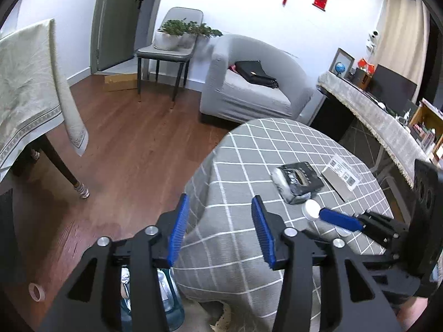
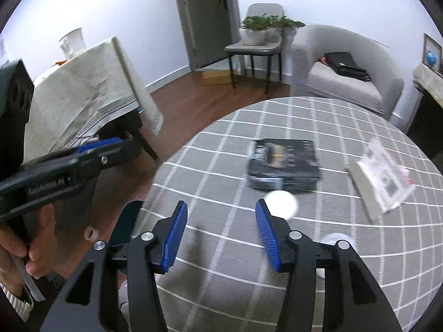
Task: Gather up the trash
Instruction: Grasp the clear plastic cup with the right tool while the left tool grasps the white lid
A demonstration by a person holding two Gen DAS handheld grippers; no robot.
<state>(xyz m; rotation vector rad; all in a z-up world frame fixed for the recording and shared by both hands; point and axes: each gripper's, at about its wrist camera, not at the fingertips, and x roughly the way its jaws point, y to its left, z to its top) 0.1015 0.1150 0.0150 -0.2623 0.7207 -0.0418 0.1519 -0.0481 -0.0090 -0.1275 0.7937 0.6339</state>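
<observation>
- White round trash piece point(image 2: 280, 204) on checked bench point(image 2: 221, 182), just beside right gripper point(image 2: 221, 232) fingertip, before black tissue pack point(image 2: 283, 163).
- Right fingers point(image 2: 265, 229) spread, empty, over bench.
- Left gripper point(image 1: 220, 229) at bench edge, fingers point(image 1: 178, 229) spread, empty.

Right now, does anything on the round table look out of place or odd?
Mildly. A white round piece lies loose on the checked tablecloth, beside the black tissue pack. A clear plastic sleeve lies askew over a flat grey box. Nothing looks spilled or broken.
</observation>
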